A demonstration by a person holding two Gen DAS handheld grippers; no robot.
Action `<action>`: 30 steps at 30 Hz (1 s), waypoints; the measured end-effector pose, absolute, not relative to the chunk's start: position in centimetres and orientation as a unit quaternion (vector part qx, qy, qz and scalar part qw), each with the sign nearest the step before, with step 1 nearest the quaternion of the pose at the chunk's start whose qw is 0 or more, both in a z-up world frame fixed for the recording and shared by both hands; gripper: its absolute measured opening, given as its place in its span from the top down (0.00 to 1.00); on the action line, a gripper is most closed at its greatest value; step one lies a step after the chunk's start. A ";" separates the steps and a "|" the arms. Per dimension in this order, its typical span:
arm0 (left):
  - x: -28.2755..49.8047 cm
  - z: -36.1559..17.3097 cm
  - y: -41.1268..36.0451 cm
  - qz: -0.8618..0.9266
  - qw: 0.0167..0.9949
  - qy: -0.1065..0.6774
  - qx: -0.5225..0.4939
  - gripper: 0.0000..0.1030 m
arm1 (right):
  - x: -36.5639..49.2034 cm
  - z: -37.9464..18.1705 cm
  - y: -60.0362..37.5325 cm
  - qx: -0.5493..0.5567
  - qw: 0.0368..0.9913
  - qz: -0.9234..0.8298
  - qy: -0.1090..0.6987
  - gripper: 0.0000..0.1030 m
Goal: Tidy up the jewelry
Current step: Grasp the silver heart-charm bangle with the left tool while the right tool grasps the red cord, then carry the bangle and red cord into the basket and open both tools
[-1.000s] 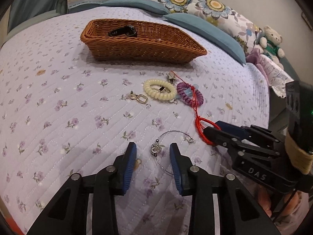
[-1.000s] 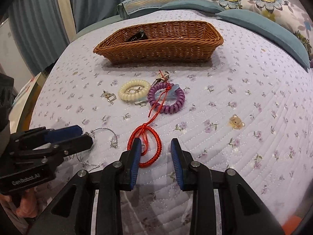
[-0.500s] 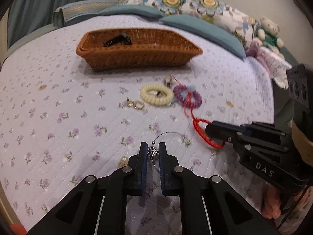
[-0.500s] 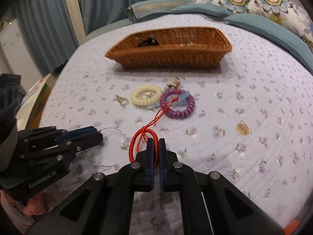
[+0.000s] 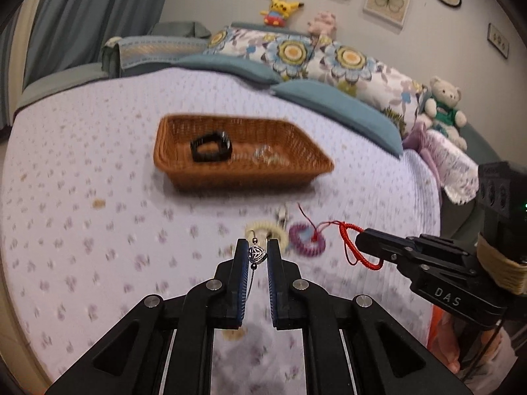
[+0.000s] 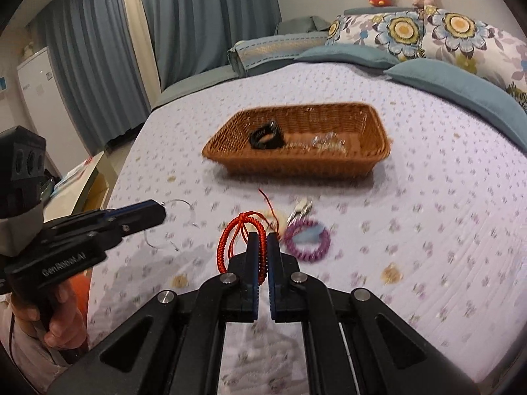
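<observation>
Even, moderately bright indoor light in both wrist views, soft and without glare; only a faint shadow lies under the wicker basket [image 5: 242, 177] and on the bed [image 5: 82, 197] below each gripper. Motion blur smears the bedspread print, the basket weave and the small pieces on the bed, while the gripper bodies and the silver charm [image 5: 257, 255] stay sharp. Strong fisheye bending curves the bed edge and wall, with black vignette at the corners.
</observation>
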State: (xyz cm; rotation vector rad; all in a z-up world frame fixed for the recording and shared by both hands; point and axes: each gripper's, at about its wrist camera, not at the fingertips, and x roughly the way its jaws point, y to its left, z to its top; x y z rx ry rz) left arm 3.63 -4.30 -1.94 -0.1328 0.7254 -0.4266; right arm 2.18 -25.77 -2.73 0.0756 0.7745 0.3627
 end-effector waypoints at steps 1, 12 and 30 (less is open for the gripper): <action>4.1 -1.4 -4.1 -0.208 0.913 0.345 -0.067 0.90 | 2.5 -2.4 -25.9 0.038 0.911 0.175 0.373 0.95; 12.1 3.4 -3.2 -0.212 0.930 0.284 -0.096 0.90 | 10.4 1.3 -26.3 0.033 0.930 0.154 0.331 0.95; 24.8 -3.3 -5.4 -0.225 0.906 0.346 -0.094 0.90 | 24.6 -4.1 -27.6 0.069 0.917 0.110 0.377 0.95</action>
